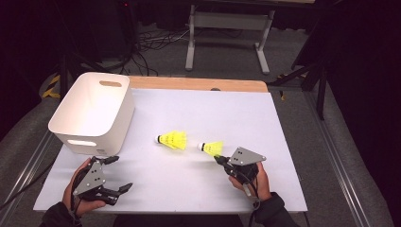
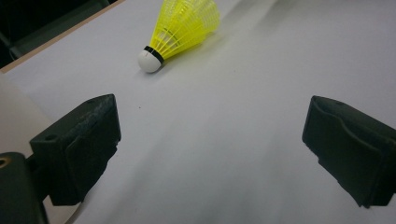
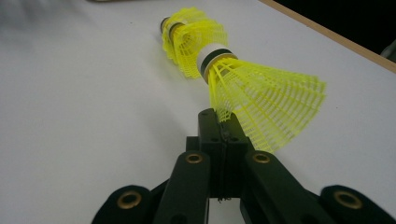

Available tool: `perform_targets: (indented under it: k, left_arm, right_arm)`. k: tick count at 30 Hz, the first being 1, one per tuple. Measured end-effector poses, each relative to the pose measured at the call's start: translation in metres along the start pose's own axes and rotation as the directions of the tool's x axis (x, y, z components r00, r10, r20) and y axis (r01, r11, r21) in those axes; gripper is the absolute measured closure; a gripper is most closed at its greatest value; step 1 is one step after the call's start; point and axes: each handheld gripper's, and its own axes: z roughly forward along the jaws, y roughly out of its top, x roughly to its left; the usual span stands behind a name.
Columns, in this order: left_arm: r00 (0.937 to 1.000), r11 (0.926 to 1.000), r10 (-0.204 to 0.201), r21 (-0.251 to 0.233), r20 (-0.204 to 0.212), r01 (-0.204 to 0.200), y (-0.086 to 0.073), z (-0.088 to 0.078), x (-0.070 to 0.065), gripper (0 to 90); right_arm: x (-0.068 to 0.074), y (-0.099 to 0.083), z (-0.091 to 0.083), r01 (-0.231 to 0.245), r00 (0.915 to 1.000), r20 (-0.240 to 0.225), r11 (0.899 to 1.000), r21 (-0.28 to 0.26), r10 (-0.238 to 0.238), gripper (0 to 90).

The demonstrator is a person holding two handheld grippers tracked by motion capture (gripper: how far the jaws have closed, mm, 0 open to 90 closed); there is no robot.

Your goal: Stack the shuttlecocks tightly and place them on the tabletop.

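Two yellow shuttlecocks with white corks are on the white table top. One shuttlecock lies on its side near the middle, untouched. The other shuttlecock is just right of it, cork pointing left. My right gripper is shut on the edge of its mesh skirt. Whether it rests on the table or hangs just above it I cannot tell. My left gripper is open wide at the front left, holding nothing, and faces the free shuttlecock.
A white plastic bin with handle slots stands at the table's left, just beyond my left gripper. The table top ends in a wooden strip at the back. Cables and a metal frame sit on the floor behind.
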Motion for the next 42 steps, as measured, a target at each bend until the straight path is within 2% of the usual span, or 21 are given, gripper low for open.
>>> perform_targets:
  k: [3, 6, 11, 20, 22, 30, 36, 42]
  left_arm:
    - [1.0, 1.0, 0.007, 0.0, -0.005, -0.007, 0.0, -0.001, -0.001, 5.1]
    - [1.0, 1.0, 0.009, 0.001, -0.005, -0.009, 0.0, -0.002, -0.001, 5.1]
    - [1.0, 1.0, 0.007, -0.003, -0.004, -0.007, 0.0, -0.002, 0.0, 5.0]
    - [1.0, 1.0, -0.001, -0.007, -0.006, 0.001, -0.002, -0.005, 0.001, 5.0]
    - [1.0, 1.0, 0.0, -0.008, -0.005, 0.0, -0.002, -0.005, 0.001, 5.0]
    - [1.0, 1.0, 0.006, -0.001, 0.004, -0.006, -0.002, -0.003, 0.001, 5.0]
    - [1.0, 1.0, 0.007, 0.002, 0.001, -0.007, -0.003, -0.004, 0.0, 5.0]
    - [1.0, 1.0, 0.009, 0.003, 0.001, -0.009, -0.003, -0.004, 0.0, 5.0]
  right_arm:
    - [-0.007, 0.0, 0.005, -0.004, 0.9999, 0.016, 1.0, 0.007, 0.004, 90.0]
    - [-0.014, 0.0, 0.008, -0.02, 0.9997, 0.012, 1.0, 0.001, 0.02, 90.0]
    - [-0.018, 0.002, 0.013, -0.019, 0.9998, 0.011, 1.0, 0.003, 0.019, 90.0]
    - [-0.028, 0.009, 0.03, -0.02, 0.9997, -0.011, 1.0, 0.016, 0.021, 90.0]
    - [-0.031, 0.011, 0.037, -0.028, 0.9992, -0.028, 0.999, 0.022, 0.028, 90.0]
    - [-0.031, 0.016, 0.052, -0.014, 0.9979, -0.063, 0.999, 0.047, 0.017, 90.0]
    - [-0.026, 0.02, 0.066, 0.006, 0.995, -0.1, 0.998, 0.069, 0.001, 90.0]
    - [-0.021, 0.023, 0.074, 0.019, 0.9934, -0.114, 0.996, 0.084, -0.009, 90.0]
